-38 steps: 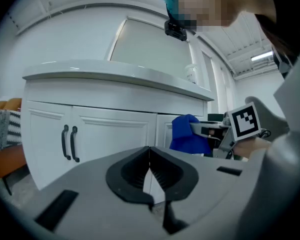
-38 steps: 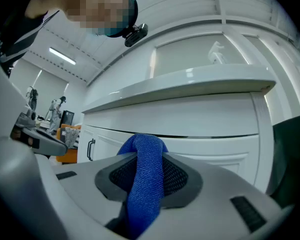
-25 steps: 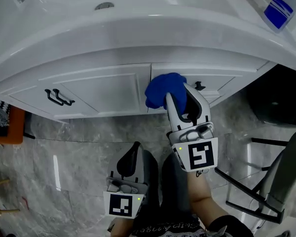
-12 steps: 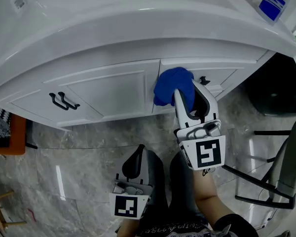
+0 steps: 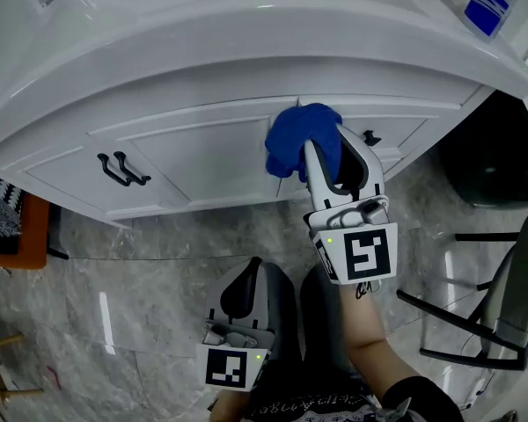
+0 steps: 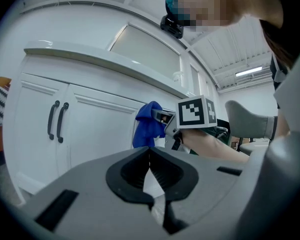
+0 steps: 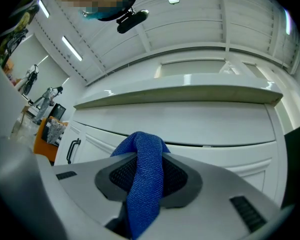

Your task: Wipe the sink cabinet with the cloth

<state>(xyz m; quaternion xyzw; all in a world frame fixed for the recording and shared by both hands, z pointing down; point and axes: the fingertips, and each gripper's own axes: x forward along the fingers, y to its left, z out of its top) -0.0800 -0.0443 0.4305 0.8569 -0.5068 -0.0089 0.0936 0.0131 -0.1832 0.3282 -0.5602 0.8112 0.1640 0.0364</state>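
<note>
Right gripper view: right tongs (image 7: pixel 149 156) gripped the cloth (image 7: pixel 145 194) against the sink cabinet (image 7: pixel 205 129); left tongs (image 6: pixel 150 156) sat closed, empty. The cloth might snag the cabinet's knob (image 5: pixel 370 137).

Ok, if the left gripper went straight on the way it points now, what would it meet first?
Most likely the white cabinet door, close beside the blue cloth that the right gripper holds against it; depth is hard to judge.

Print on the blue label (image 5: pixel 486 10) is too small to read.
</note>
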